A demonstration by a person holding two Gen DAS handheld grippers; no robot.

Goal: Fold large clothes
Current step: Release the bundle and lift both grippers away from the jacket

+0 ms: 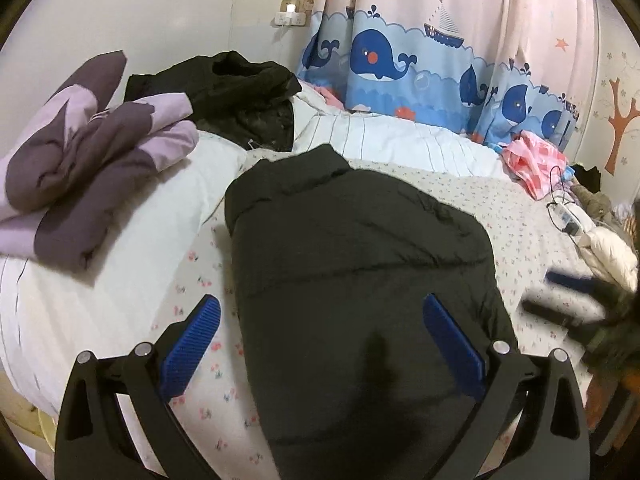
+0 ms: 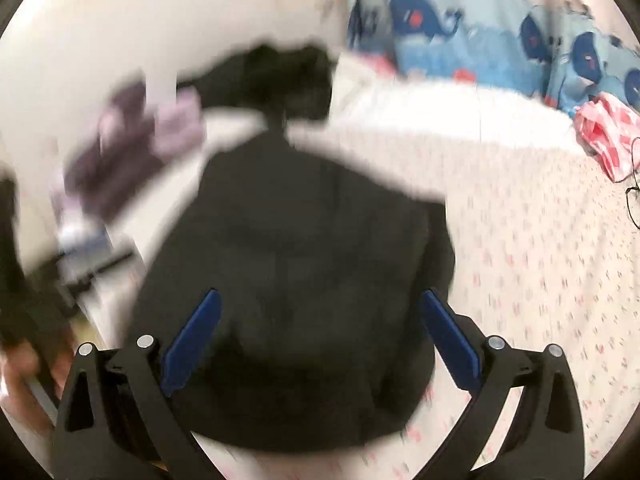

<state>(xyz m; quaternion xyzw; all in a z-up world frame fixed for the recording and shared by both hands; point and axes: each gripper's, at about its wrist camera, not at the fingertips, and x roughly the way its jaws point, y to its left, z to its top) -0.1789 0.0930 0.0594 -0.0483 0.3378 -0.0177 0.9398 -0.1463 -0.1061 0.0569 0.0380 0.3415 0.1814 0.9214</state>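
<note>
So the left gripper hangs low in the left wrist view with its blue-padded jaws spread wide and gripping nothing. One pad is over the floral sheet, the other over the coat. The right gripper is the same deal, jaws released wide over the coat's near end, though that whole view is smeared with blur.

The dark puffy quilted coat lies folded into a long block in the middle of the frame, on the bed with the small-flower sheet, collar end pointing away. Further back at the left sits a folded purple and lilac padded jacket, then a crumpled black garment, and the whale-print curtain at the top.
</note>
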